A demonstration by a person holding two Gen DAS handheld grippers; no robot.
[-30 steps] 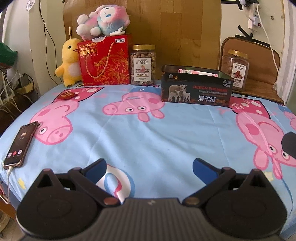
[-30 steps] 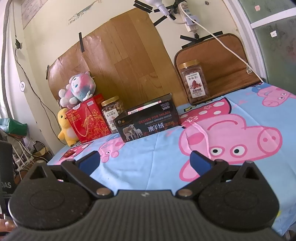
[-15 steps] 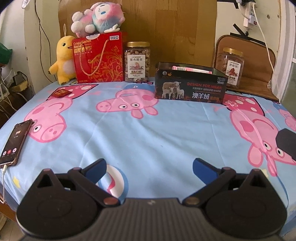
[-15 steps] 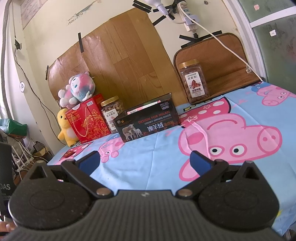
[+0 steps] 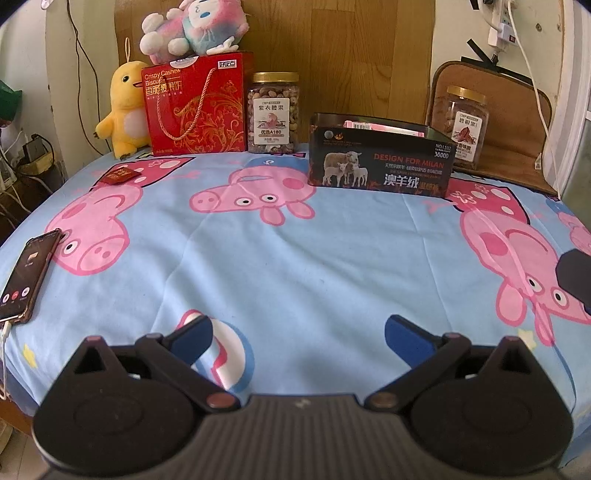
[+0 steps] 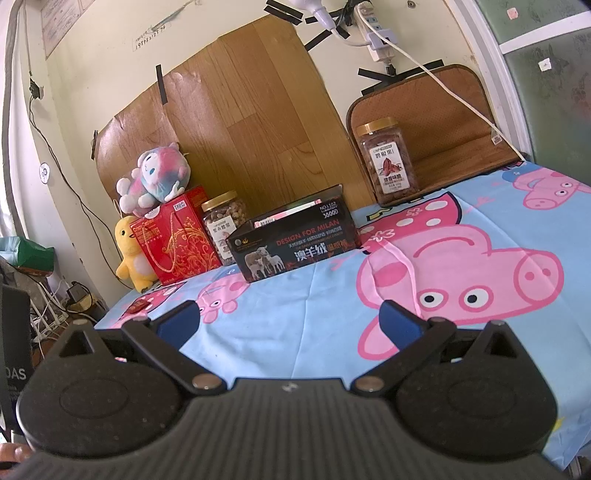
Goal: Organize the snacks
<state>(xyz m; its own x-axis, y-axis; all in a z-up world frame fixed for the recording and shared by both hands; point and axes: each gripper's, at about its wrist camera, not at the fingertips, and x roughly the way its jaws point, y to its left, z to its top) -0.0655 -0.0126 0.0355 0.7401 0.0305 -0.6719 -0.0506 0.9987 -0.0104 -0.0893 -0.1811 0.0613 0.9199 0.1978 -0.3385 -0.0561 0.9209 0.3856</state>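
Observation:
A black open box (image 5: 380,162) with pink packets inside stands at the back of the bed; it also shows in the right wrist view (image 6: 295,240). A small red snack packet (image 5: 120,174) lies at the back left, also seen low in the right wrist view (image 6: 138,305). A nut jar (image 5: 274,112) stands beside a red biscuit box (image 5: 195,107). A second jar (image 5: 463,122) stands at the back right, also in the right wrist view (image 6: 388,160). My left gripper (image 5: 298,334) and right gripper (image 6: 290,319) are open and empty, near the front edge.
A phone (image 5: 27,273) on a cable lies at the left edge of the blue pig-print sheet (image 5: 295,258). A yellow duck toy (image 5: 125,110) and a pink plush (image 5: 195,27) sit by the red box. A brown cushion (image 6: 436,122) leans on the wall.
The left gripper has moved forward and a little left, so the objects at the back look nearer. The right gripper has hardly moved. Both stay open.

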